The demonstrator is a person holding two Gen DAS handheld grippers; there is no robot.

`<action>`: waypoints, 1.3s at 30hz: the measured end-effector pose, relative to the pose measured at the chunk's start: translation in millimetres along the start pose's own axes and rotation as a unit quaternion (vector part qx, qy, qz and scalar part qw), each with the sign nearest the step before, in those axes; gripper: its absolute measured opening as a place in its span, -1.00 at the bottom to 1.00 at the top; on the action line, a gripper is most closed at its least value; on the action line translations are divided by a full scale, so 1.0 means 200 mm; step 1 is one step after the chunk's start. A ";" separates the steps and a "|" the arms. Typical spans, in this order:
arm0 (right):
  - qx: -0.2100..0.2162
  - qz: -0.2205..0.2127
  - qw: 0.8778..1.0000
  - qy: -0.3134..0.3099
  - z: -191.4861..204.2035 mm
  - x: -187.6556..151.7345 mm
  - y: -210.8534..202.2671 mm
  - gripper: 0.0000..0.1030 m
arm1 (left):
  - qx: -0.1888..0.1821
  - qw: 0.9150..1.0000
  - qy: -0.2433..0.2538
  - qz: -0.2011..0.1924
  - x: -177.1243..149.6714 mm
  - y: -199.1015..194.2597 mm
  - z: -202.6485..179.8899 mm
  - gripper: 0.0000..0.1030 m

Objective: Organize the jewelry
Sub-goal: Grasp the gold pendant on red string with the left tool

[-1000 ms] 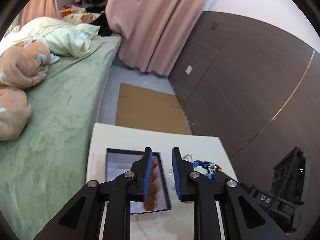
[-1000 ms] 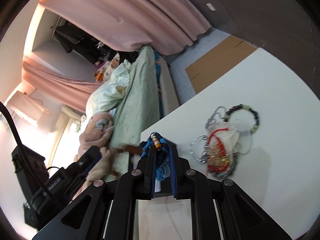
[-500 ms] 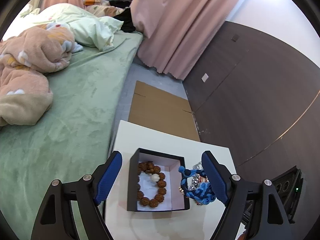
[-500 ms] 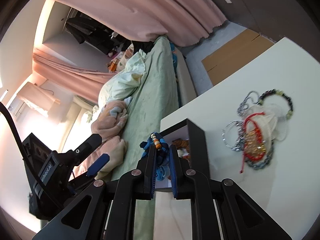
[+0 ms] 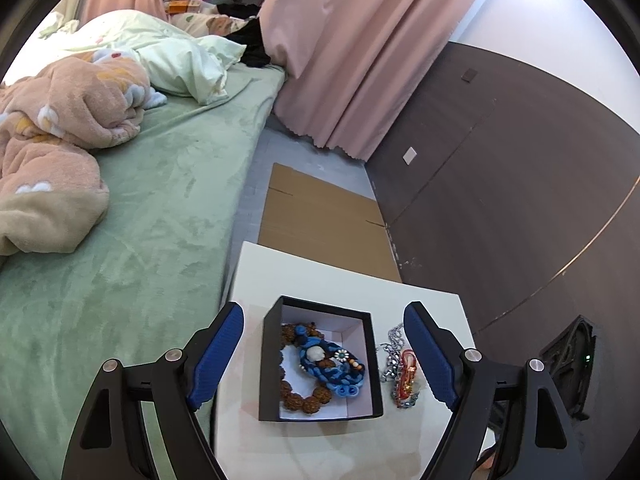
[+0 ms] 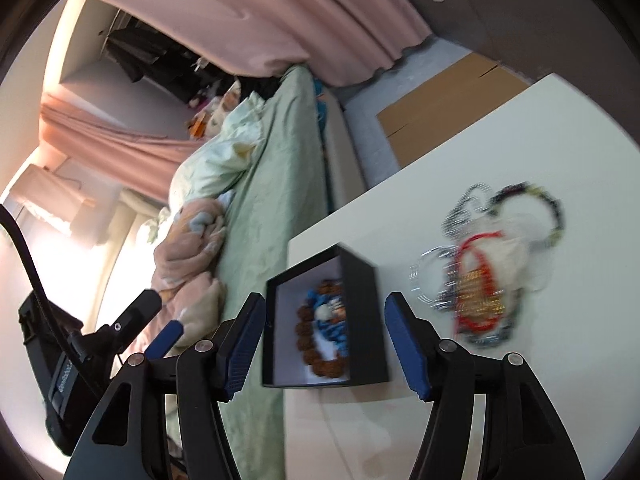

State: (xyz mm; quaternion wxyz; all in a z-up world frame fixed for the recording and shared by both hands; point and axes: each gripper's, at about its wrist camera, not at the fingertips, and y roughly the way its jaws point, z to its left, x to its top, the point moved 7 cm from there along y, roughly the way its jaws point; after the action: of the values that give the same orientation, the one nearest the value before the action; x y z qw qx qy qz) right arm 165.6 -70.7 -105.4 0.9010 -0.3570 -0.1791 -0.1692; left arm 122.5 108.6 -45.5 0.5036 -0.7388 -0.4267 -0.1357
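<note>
- The left tool (image 5: 323, 354) is hanging over the near part of the white table (image 5: 340, 284) with its blue-padded fingers (image 5: 218, 354) spread wide, gripping nothing; the black box sits in the gap between them, untouched.
- The right tool (image 6: 325, 344) is pointing down at the same box, its jaws opening at this moment with nothing pinched between them; its view is motion-blurred.
- The black box (image 5: 272, 364), open at the top and white inside, is standing on the table near the edge that faces the bed.
- Inside it a brown bead bracelet (image 5: 298, 398) is lying in a ring on the box floor, and a blue braided bracelet (image 5: 340, 376) with a pale bead and a small flower charm is resting on top of it, lying loose.
- Just beside the box, on the side away from the bed, a pile of jewelry (image 6: 476, 280) is waiting on the table: silver chains, a red cord piece, gold links, and a dark beaded bracelet (image 6: 556, 208) at its far rim.
- Beyond the table a flat sheet of cardboard (image 5: 320, 220) is lying on the grey floor.
- A green bed (image 5: 120, 240) with a peach blanket and pale pillow is running alongside, and pink curtains (image 5: 352, 40) are hanging at the back.
</note>
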 end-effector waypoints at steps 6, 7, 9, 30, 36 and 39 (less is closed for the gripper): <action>-0.027 -0.028 0.999 0.018 -0.14 0.08 -0.17 0.22 | -0.009 1.000 0.018 0.008 -0.03 0.04 -0.09 0.61; -0.034 -0.032 0.999 0.022 -0.17 0.09 -0.19 0.22 | -0.011 1.000 0.021 0.011 -0.04 0.05 -0.11 0.61; -0.046 -0.036 0.998 0.029 -0.22 0.11 -0.22 0.22 | -0.018 0.999 0.022 0.017 -0.05 0.08 -0.15 0.61; -0.114 -0.036 0.992 0.048 -0.48 0.20 -0.44 0.22 | -0.031 0.985 0.131 0.106 -0.33 0.40 -0.54 -0.07; -0.117 -0.031 0.991 0.061 -0.53 0.22 -0.45 0.22 | -0.016 0.977 0.170 0.125 -0.42 0.51 -0.61 -0.17; -0.118 -0.029 0.990 0.065 -0.55 0.23 -0.46 0.22 | -0.008 0.973 0.185 0.136 -0.46 0.57 -0.63 -0.25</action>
State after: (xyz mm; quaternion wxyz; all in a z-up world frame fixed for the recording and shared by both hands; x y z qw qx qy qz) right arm 188.4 -219.8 -106.9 0.8571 -0.4434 -0.1092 -0.2386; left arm 183.2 -59.2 -117.6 0.5814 -0.7563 -0.2205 -0.2034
